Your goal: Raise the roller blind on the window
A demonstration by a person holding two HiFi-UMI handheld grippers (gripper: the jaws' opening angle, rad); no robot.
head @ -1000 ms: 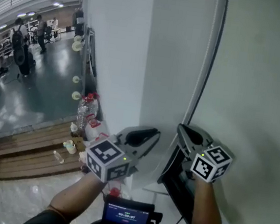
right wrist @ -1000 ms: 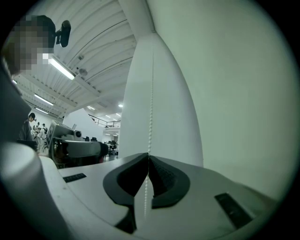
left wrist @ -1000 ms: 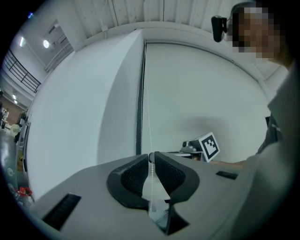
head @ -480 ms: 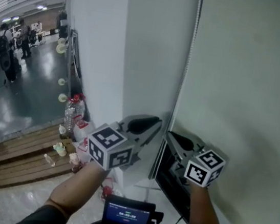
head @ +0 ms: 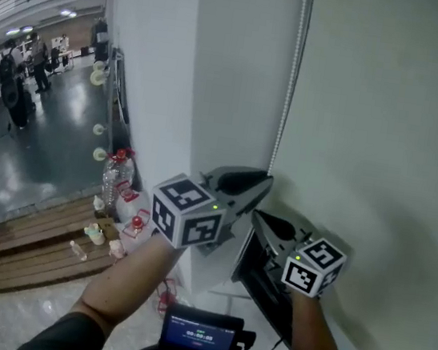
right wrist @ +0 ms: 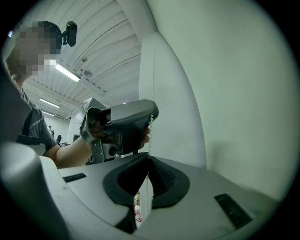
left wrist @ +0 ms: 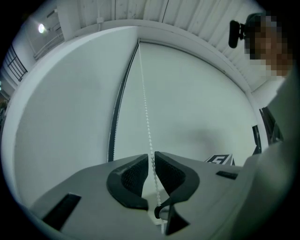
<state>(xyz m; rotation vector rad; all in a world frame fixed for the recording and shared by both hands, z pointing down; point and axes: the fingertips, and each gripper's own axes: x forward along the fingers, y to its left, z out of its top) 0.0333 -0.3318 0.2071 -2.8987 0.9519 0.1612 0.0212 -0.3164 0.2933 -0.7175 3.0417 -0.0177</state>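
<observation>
The left gripper has its jaws slightly apart. The bead chain runs up through the narrow gap between them, and the pads do not press on it. The right gripper is clamped shut on the same chain, which enters where its jaw tips meet and hangs on below them. In the right gripper view the left gripper sits higher on the chain, upper left of centre, with the person's hand behind it.

In the head view both grippers point up toward the middle of the frame, the left one slightly higher, and their marker cubes face the camera. The chain rises from them straight to the top edge. Just right of it, the roller blind is lowered and fills the right half of the frame as a pale sheet. A dark opening shows under its lower left corner. A white pillar stands left of the chain. Plastic bottles and wooden boards lie at lower left.
</observation>
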